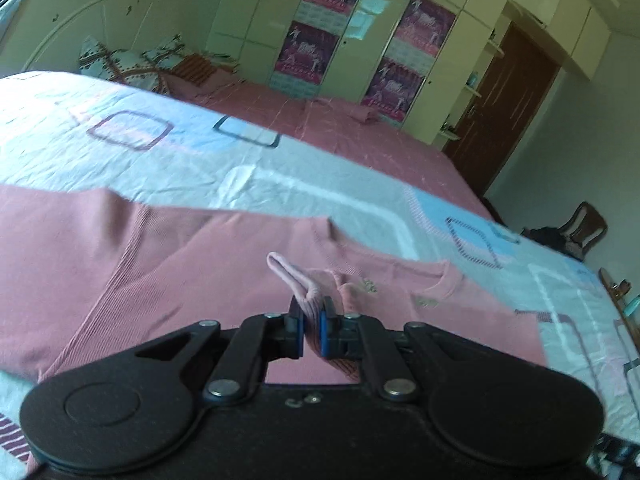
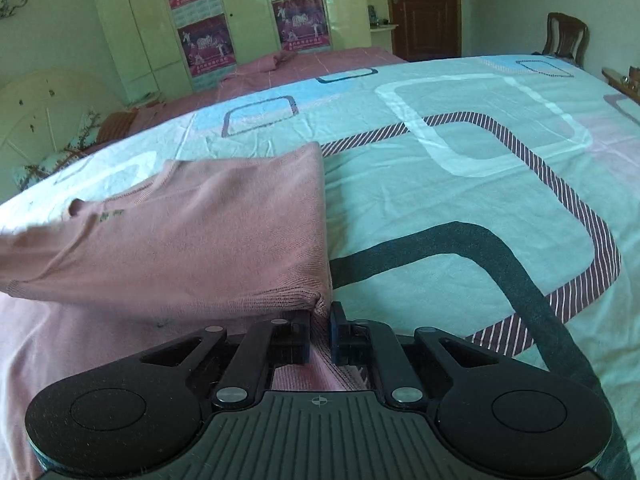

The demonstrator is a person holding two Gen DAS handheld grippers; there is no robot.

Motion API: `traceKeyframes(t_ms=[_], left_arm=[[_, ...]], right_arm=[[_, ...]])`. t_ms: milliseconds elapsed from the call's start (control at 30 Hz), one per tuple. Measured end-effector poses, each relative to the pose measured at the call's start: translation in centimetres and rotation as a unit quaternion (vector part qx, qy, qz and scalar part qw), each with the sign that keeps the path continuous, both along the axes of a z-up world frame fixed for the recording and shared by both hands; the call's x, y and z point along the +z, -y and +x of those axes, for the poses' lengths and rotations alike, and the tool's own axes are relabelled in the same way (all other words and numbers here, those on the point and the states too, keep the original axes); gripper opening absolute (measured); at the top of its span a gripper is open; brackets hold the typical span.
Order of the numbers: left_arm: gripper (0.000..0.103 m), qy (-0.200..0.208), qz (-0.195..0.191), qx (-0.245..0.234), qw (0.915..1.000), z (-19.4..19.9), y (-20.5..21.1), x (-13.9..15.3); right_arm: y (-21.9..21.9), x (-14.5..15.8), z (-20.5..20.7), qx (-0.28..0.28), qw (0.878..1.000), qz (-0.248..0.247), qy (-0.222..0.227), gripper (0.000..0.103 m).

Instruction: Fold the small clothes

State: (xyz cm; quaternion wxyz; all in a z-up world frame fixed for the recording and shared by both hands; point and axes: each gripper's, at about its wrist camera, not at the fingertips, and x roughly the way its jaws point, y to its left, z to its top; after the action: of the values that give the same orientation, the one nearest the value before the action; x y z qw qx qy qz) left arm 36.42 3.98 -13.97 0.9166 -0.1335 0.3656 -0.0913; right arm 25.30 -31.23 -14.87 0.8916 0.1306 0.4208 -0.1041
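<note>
A small pink knit sweater (image 1: 160,264) lies on the patterned bedspread (image 1: 280,172). My left gripper (image 1: 312,320) is shut on a ribbed edge of the sweater, which pokes up between the pads. In the right wrist view the sweater (image 2: 200,240) is folded over itself, neckline to the left. My right gripper (image 2: 320,320) is shut on the folded corner at the sweater's right edge, held just above the bedspread (image 2: 460,200).
A pink sheet (image 1: 340,128) covers the far half of the bed, with pillows (image 1: 120,60) at the headboard. Wardrobes with posters (image 2: 208,40) line the far wall. A brown door (image 2: 424,4) and a wooden chair (image 2: 566,38) stand beyond the bed.
</note>
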Motion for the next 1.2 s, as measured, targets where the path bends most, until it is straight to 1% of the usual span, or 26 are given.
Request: traceKeyframes(t_ms=[67, 100, 133, 200, 267, 300, 333, 367, 400, 433, 533, 667, 833, 867, 933, 1033, 1067, 1100, 1133, 1167, 1200], left_arm=[[0.006, -0.031, 0.010, 0.002, 0.9995, -0.4, -0.3, -2.1], [0.006, -0.044, 0.017, -0.001, 0.9989, -0.6, -0.2, -3.0], [0.007, -0.050, 0.027, -0.002, 0.9984, -0.8, -0.1, -3.4], [0.015, -0.040, 0.043, 0.002, 0.9983, -1.1, 0.0, -3.2], [0.037, -0.031, 0.055, 0.017, 0.9979, -1.2, -0.4, -2.3], [0.044, -0.023, 0.058, 0.029, 0.9976, -1.4, -0.8, -1.7], [0.058, -0.015, 0.058, 0.045, 0.9972, -1.6, -1.2, -1.1], [0.063, -0.004, 0.055, 0.056, 0.9969, -1.7, -1.7, -0.6], [0.063, 0.004, 0.051, 0.060, 0.9969, -1.7, -1.9, -0.1], [0.063, 0.009, 0.048, 0.055, 0.9973, -1.6, -1.8, 0.2], [0.063, 0.006, 0.040, 0.025, 0.9989, -0.3, -0.4, 0.5], [0.063, 0.002, 0.049, -0.012, 0.9987, 1.3, 2.6, -0.7], [0.063, -0.017, 0.068, -0.024, 0.9972, 2.5, 4.2, -2.8], [0.063, -0.023, 0.072, -0.023, 0.9969, 2.7, 4.2, -3.1], [0.063, -0.032, 0.075, -0.019, 0.9965, 2.9, 4.1, -3.8], [0.065, -0.029, 0.079, -0.020, 0.9962, 2.8, 4.2, -3.9], [0.066, -0.030, 0.082, -0.021, 0.9960, 2.9, 4.3, -3.9], [0.067, -0.030, 0.085, -0.021, 0.9958, 2.8, 4.4, -3.9], [0.068, -0.029, 0.088, -0.022, 0.9955, 2.8, 4.6, -3.9], [0.070, -0.027, 0.091, -0.025, 0.9952, 2.8, 4.7, -4.0], [0.071, -0.024, 0.098, -0.028, 0.9946, 2.7, 4.8, -4.1]], right_arm=[[0.3, 0.0, -0.6, -0.011, 1.000, -0.005, -0.001, 0.008], [0.5, -0.3, -0.8, -0.016, 1.000, -0.003, -0.014, 0.008], [0.7, -0.5, -1.1, -0.013, 1.000, 0.003, -0.017, 0.008], [0.7, 0.0, -1.3, 0.005, 1.000, 0.002, -0.022, 0.008], [1.1, 0.9, -1.8, 0.005, 1.000, 0.010, -0.018, 0.008], [1.3, 1.3, -2.1, 0.003, 1.000, 0.015, -0.013, 0.009], [1.5, 1.9, -2.3, 0.000, 1.000, 0.020, -0.006, 0.014], [1.7, 2.4, -2.4, -0.004, 1.000, 0.021, 0.002, 0.019], [1.8, 2.8, -2.3, -0.007, 1.000, 0.020, 0.010, 0.036], [2.0, 3.2, -1.9, -0.008, 1.000, 0.019, 0.017, 0.049], [2.4, 3.2, 0.4, -0.003, 0.999, 0.021, 0.025, 0.050], [2.9, 1.7, 4.6, 0.005, 0.999, 0.034, 0.017, 0.050], [3.2, -0.1, 9.2, 0.005, 0.999, 0.034, 0.014, 0.049], [3.4, -0.4, 10.0, 0.005, 0.999, 0.036, 0.014, 0.046], [3.8, -1.1, 11.5, 0.003, 0.999, 0.044, 0.010, 0.018], [4.5, -1.6, 13.1, -0.008, 0.999, 0.051, 0.008, 0.007], [4.4, -1.7, 13.4, -0.006, 0.999, 0.047, 0.010, 0.007], [4.2, -1.6, 13.5, -0.002, 0.999, 0.030, 0.012, 0.007], [4.1, -2.0, 13.5, -0.005, 1.000, 0.002, 0.008, 0.007], [4.3, -2.6, 13.4, -0.009, 1.000, 0.000, 0.004, 0.007], [4.5, -2.8, 13.2, -0.013, 1.000, 0.005, 0.014, 0.007]])
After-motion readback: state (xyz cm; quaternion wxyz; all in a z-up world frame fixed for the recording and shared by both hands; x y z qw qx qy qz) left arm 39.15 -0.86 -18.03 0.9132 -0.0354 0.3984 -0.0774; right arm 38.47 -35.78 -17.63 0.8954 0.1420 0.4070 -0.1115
